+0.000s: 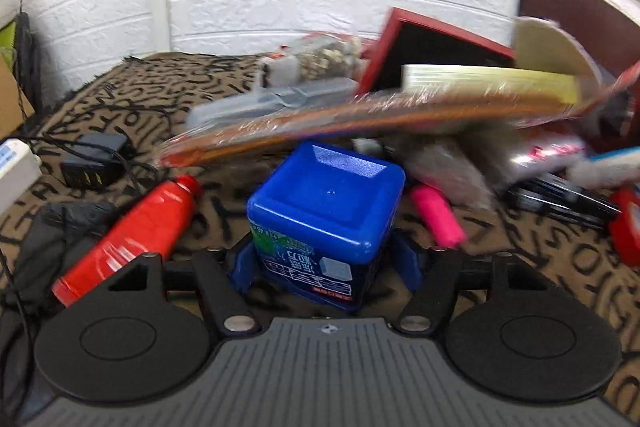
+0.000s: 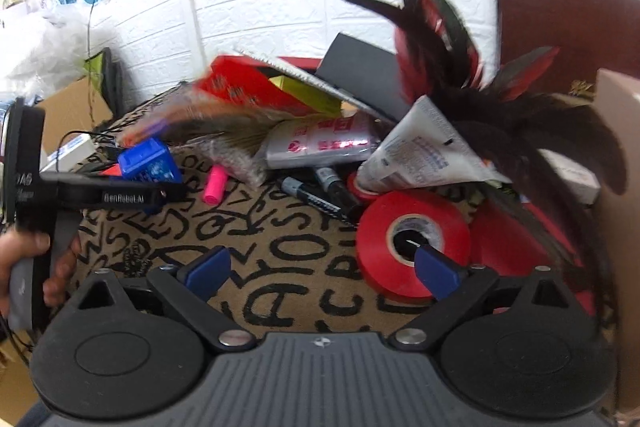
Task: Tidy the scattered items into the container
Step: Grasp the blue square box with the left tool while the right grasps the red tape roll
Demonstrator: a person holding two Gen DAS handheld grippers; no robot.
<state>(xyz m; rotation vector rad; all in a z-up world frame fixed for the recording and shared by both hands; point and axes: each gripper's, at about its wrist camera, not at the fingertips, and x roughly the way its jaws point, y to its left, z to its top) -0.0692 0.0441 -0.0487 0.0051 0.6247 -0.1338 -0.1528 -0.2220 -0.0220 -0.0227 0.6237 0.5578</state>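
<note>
My left gripper point(image 1: 326, 263) is shut on a blue square jar point(image 1: 326, 203), its blue pads pressed on both sides; the jar also shows in the right wrist view point(image 2: 150, 161). A red box point(image 1: 432, 47), the container, lies tipped at the back with a yellow book point(image 1: 488, 83) and a wrapped flat pack point(image 1: 360, 123) at its mouth. My right gripper point(image 2: 324, 269) is open and empty over the mat, its right finger point(image 2: 438, 271) beside a red tape roll point(image 2: 414, 239). A pink highlighter point(image 2: 215, 185), black markers point(image 2: 320, 197) and a white tube point(image 2: 424, 155) lie scattered.
A red tube point(image 1: 136, 231) and a black power adapter point(image 1: 94, 163) lie left on the letter-print mat point(image 2: 280, 247). Black and red feathers point(image 2: 436, 39) stand at the right. A silver pouch point(image 2: 320, 143) and clear case point(image 1: 272, 103) lie by the box. A white brick wall stands behind.
</note>
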